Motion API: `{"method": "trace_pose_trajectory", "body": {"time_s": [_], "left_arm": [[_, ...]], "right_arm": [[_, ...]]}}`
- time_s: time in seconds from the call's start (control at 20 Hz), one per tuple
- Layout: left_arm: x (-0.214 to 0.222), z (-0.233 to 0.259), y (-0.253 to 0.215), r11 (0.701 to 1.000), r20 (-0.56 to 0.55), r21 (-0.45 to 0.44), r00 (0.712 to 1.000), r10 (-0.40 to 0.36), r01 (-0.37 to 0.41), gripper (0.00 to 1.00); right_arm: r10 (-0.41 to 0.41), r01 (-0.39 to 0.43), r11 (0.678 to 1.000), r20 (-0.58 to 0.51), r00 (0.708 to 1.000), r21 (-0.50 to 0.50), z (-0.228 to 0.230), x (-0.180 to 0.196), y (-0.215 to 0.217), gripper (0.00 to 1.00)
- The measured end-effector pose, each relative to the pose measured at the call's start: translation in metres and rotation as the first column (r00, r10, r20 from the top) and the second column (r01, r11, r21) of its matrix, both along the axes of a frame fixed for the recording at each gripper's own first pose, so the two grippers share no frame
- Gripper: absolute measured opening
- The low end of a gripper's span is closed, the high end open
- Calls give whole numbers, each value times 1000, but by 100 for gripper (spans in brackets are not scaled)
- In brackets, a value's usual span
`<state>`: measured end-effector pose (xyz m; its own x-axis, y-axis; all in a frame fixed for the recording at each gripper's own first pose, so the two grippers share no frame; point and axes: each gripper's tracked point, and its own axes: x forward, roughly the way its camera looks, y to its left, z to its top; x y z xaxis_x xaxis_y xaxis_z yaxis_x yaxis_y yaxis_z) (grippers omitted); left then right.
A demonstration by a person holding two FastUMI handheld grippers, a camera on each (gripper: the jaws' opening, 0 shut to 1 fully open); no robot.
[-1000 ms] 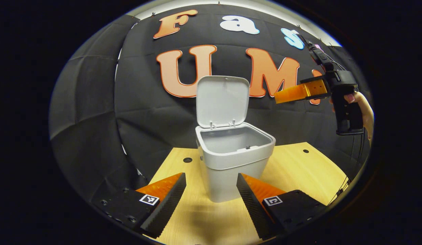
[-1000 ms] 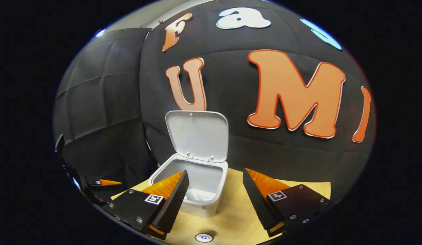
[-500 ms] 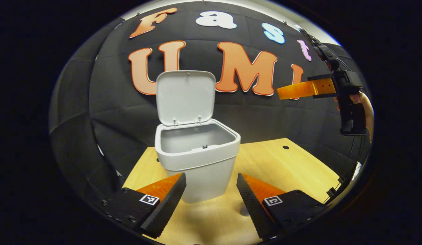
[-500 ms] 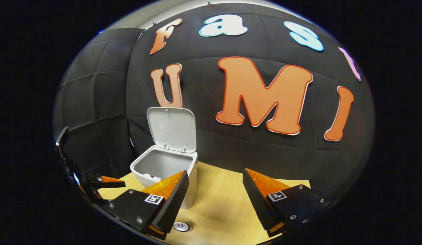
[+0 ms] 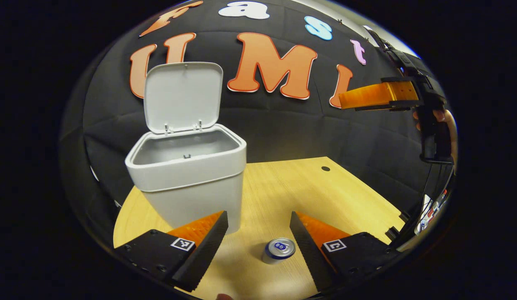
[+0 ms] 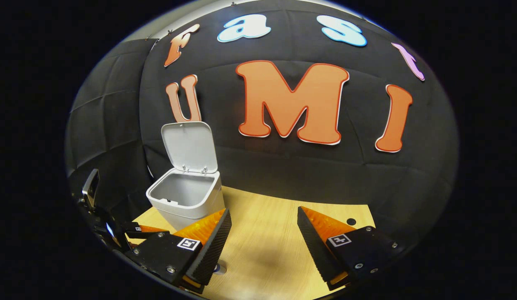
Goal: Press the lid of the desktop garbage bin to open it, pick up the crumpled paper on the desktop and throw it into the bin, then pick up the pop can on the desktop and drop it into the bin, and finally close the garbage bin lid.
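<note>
Left gripper view: left gripper (image 5: 258, 233) at bottom centre, jaws released, wide gap, nothing between the fingers; inner faces ribbed, wedge-shaped, w/ small square markers on the blocks behind. Pop can (image 5: 278, 250) upright, lower centre, in the gap nearer the right-hand finger, not touched; round metal top w/ tab, smooth cylinder. Garbage bin (image 5: 187, 179) left of centre, smooth matte plastic, light grey-white, rounded-square, tapering downward, thick rim band. Lid (image 5: 183, 96) hinged at back edge, standing up near vertical, rounded corners, inside face plain. Bin interior seen shallowly from here, contents not visible. Table (image 5: 316, 196) light wood grain, flat, one dark round hole toward far right; bare stretch right of bin and past the can, edge running to lower right against the dark cloth wall. Right gripper (image 5: 358, 96) upper right, raised well above table, held by a hand (image 5: 445, 125); seen side-on, jaw state can't be told from this angle.

Right gripper view: right gripper (image 6: 264, 235) bottom centre, jaws released, nothing held, same ribbed wedge fingers. Bin (image 6: 185, 200) centre-left, lid (image 6: 189, 146) up, mouth open. Left gripper (image 6: 137, 228) lower left, low beside bin. Can mostly hidden behind the left-hand finger, just a sliver at bottom. Table (image 6: 266, 216) bare in middle, hole at right, far edge meeting the cloth.
</note>
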<state>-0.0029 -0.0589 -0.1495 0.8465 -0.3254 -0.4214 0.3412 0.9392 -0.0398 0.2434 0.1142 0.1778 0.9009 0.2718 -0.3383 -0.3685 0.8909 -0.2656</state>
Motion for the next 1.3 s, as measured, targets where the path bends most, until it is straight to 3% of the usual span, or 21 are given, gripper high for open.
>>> {"method": "trace_pose_trajectory", "body": {"time_s": [0.45, 1.3], "left_arm": [[-4, -71, -37, 997, -143, 51, 988, -58, 66, 98], [4, -174, -42, 990, -263, 133, 965, -17, 54, 98]], "right_arm": [[-61, 61, 998, -53, 997, 3, -19, -2, -41, 95], [-87, 85, 996, -136, 987, -20, -52, -1, -70, 95]]}}
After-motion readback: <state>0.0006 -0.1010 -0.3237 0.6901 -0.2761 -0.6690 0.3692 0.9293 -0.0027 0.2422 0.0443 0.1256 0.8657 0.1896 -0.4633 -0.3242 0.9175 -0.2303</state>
